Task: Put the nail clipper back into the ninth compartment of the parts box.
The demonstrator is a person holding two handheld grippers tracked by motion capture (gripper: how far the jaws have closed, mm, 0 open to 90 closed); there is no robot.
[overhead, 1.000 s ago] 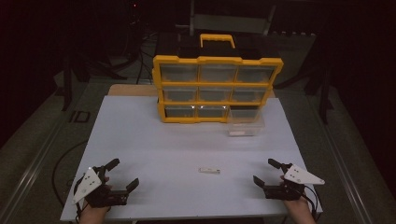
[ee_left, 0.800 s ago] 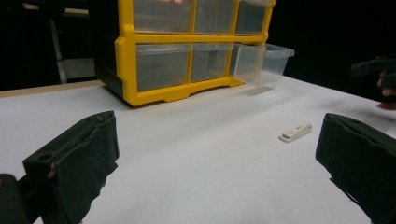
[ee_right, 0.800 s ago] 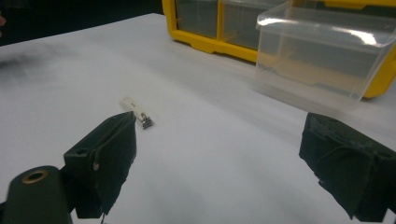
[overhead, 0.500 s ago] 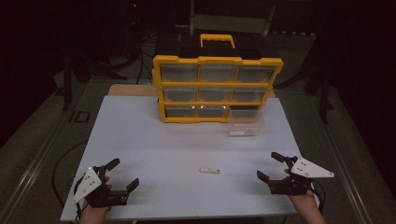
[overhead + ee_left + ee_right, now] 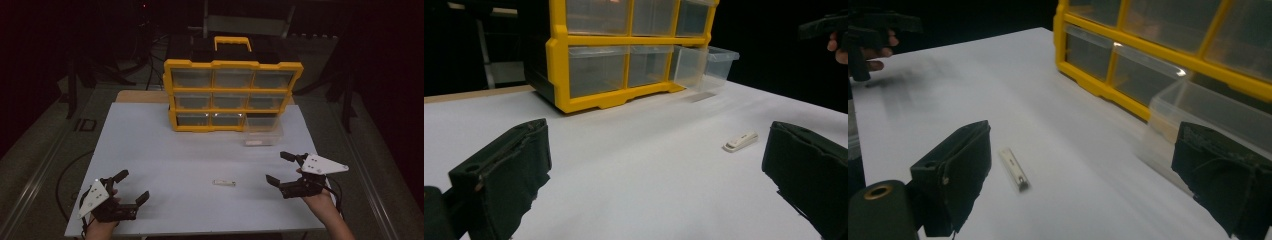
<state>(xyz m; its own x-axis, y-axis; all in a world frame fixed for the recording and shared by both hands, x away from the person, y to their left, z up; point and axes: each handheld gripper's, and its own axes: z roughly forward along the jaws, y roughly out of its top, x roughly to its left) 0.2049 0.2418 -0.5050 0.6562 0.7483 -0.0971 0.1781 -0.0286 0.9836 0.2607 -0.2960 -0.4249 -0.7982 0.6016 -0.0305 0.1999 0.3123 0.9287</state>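
A small white oblong piece point(image 5: 224, 183) lies flat on the white table point(image 5: 165, 150), between the two hands. It shows in the left gripper view point(image 5: 740, 140) and in the right gripper view point(image 5: 1015, 169). My left gripper point(image 5: 131, 186) rests at the front left corner, open and empty, far from the piece. My right gripper point(image 5: 279, 168) hovers at the front right, open and empty, jaws turned toward the piece. A yellow drawer cabinet point(image 5: 232, 95) stands at the back. Its bottom right clear drawer point(image 5: 262, 131) is pulled out.
The cabinet carries a black top with a yellow handle point(image 5: 232, 43). Dark floor and stands surround the table. A cable point(image 5: 67, 175) trails off the left edge.
My right gripper has lifted and swung left and forward toward the white piece. The left gripper has stayed put.
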